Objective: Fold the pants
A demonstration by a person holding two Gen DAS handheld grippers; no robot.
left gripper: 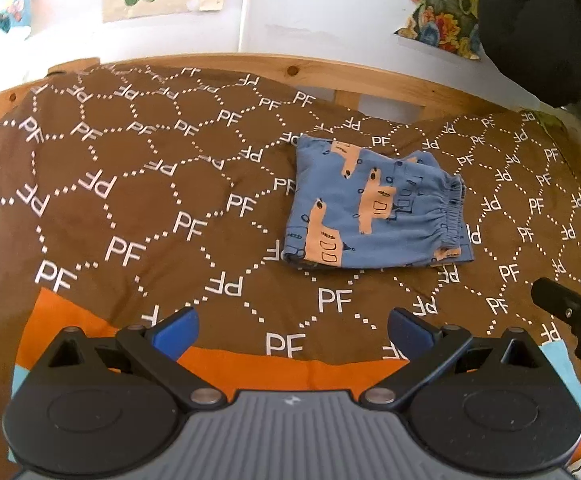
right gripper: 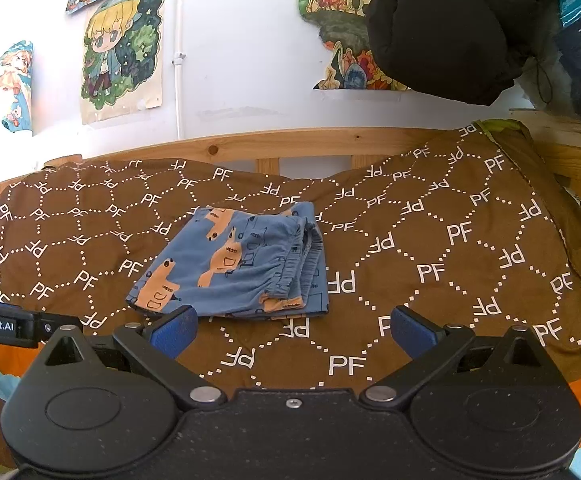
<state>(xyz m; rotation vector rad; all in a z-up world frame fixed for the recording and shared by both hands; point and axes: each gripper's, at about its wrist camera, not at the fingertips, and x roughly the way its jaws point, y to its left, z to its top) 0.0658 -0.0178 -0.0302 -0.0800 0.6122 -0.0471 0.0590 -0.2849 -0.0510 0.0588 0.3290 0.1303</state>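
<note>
From your left wrist view, the left tongs (left gripper: 292, 330) stand wide apart with nothing between the blue pads, held back over the near part of the brown bedspread (left gripper: 130, 184), well short of the garment. The pants (left gripper: 370, 208) lie ahead and to the right on the bed, already folded into a compact, roughly square packet, with the gathered elastic waistband (left gripper: 448, 216) on its right side and layered edges showing beneath it. At the right edge of this view you can see part of your other tool, apart from the cloth. From your right wrist view, the right tongs (right gripper: 290, 330) are likewise spread open and empty, and here the pants (right gripper: 230, 264) sit just beyond the fingertips, slightly left of centre, with the waistband (right gripper: 298, 264) towards the right and the stacked layers visible at that end. The wooden bed frame (right gripper: 274, 146) runs behind, under a wall of posters, with a dark jacket (right gripper: 450, 28) hanging at upper right. Both tools look drawn clear so the packet rests undisturbed, and I'd judge the folding essentially done. If you want it tidier, the loose edges under the waistband are the place to square up; pinch gently, since a pull could drag the top layers open.
</note>
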